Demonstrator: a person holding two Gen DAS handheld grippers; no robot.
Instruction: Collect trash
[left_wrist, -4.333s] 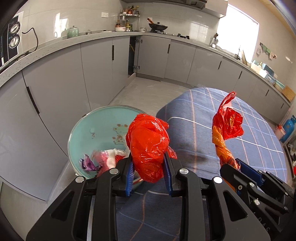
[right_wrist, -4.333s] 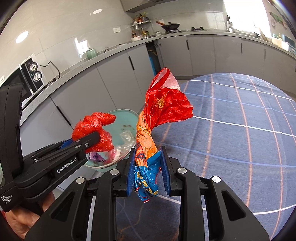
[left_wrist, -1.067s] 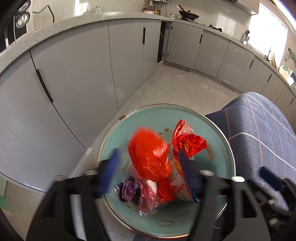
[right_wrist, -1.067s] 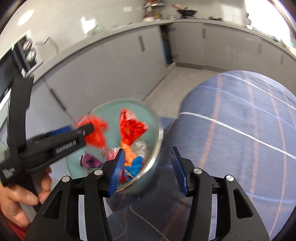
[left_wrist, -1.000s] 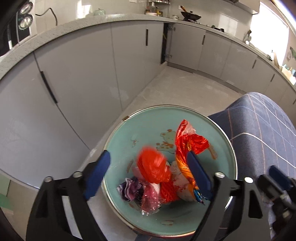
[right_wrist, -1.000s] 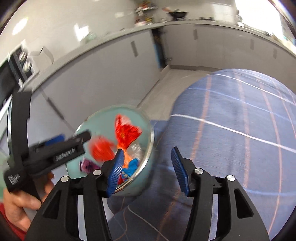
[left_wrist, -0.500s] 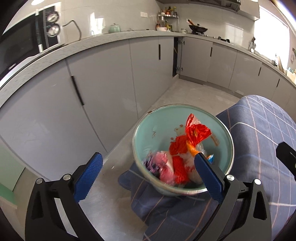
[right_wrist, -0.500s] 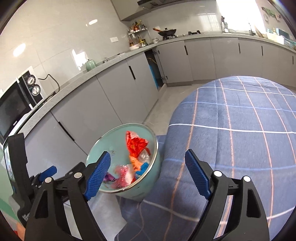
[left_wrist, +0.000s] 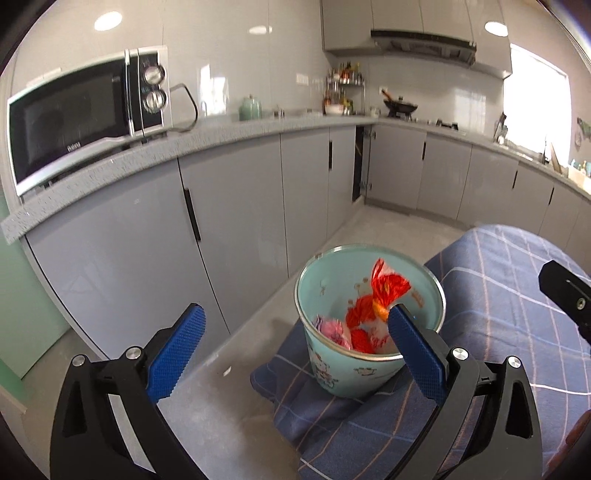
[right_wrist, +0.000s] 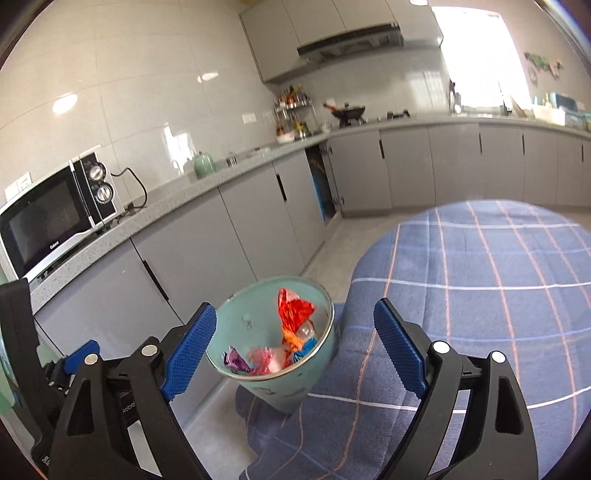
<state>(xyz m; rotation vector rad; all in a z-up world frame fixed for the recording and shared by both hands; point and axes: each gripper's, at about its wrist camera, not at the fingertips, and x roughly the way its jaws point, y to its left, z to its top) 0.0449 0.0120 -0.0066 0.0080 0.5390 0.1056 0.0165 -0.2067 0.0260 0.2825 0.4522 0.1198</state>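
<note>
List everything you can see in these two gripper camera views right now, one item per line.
Trash bin: one, teal, on the floor by the draped cloth.
Red wrapper: one, red and orange, sticking up inside the bin.
Other trash: several crumpled pieces, pink, purple, white, at the bin's bottom.
Tablecloth: one, blue plaid, right of the bin.
Microwave: one, black and silver, on the counter.
Jar: one, green, on the counter.
Wok: one, black, on the stove.
Cabinets: grey, under the counter.
Left gripper: open, holds nothing.
Right gripper: open, holds nothing.
</note>
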